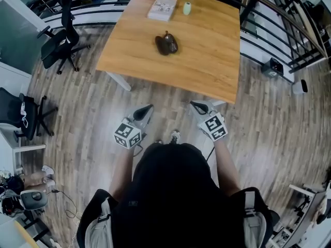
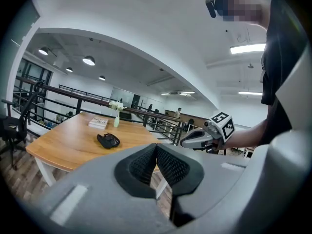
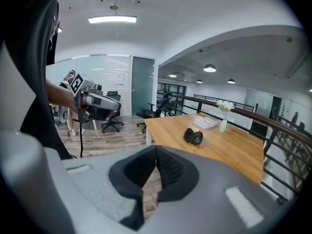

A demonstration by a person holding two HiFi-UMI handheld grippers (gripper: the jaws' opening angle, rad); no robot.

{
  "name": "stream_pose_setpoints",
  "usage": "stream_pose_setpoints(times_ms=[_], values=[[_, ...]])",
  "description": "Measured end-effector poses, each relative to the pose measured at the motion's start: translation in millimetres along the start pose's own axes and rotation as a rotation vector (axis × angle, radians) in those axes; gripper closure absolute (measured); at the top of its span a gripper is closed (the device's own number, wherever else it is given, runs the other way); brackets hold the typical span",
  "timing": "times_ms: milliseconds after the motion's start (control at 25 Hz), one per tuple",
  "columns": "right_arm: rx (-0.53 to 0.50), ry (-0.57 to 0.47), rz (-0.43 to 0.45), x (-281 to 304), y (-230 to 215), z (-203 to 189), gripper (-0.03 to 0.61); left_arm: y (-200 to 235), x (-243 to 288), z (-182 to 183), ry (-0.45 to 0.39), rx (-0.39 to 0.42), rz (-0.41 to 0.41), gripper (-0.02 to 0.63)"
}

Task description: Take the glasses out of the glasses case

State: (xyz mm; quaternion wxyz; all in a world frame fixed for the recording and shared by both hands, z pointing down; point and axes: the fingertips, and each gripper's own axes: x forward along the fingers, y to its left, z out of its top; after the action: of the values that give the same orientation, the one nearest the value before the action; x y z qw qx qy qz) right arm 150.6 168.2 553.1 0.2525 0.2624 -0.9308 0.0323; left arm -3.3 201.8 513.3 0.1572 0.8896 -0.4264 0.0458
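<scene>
Case [image 1: 166,44]: dark, lying near the middle of the table [image 1: 207,61], well apart from both grippers. It appears to lie open, but it is too small in every view to confirm, and its contents cannot be made out.

Left gripper [image 1: 148,108]: held over the floor [image 1: 269,128], short of the table's near edge and pointing toward the table. Its own view shows the jaws together at the tips, with nothing between them.

Right gripper [image 1: 193,104]: also over the floor, just short of the near edge and roughly level with the left gripper. Its jaws are together and nothing is held.

Other items: a book [image 1: 162,8] and a pale vase [image 1: 186,8] stand side by side at the table's far end, beyond the case. A black chair [image 1: 66,35] stands on the floor left of the table. The person faces the table with both arms forward.
</scene>
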Motion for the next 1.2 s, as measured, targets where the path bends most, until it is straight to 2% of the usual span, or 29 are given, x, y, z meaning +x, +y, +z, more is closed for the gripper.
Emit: stream_pose_setpoints(times_ms=[400, 760, 1200], values=[[-0.004, 0.019, 0.012, 0.6, -21.4, -23.3, 0.575, -3.7, 14.4, -15.5, 0.010, -0.023, 0.060, 0.603], [0.026, 0.012, 0.002, -5.9, -38.5, -35.4, 0.575, -13.4, 34.9, -5.7, 0.004, 0.005, 0.050, 0.603], [0.048, 0.042, -0.005, 12.1, -60.0, -43.4, 0.575, 9.2, 53.8, -1.0, 0.011, -0.003, 0.050, 0.603]])
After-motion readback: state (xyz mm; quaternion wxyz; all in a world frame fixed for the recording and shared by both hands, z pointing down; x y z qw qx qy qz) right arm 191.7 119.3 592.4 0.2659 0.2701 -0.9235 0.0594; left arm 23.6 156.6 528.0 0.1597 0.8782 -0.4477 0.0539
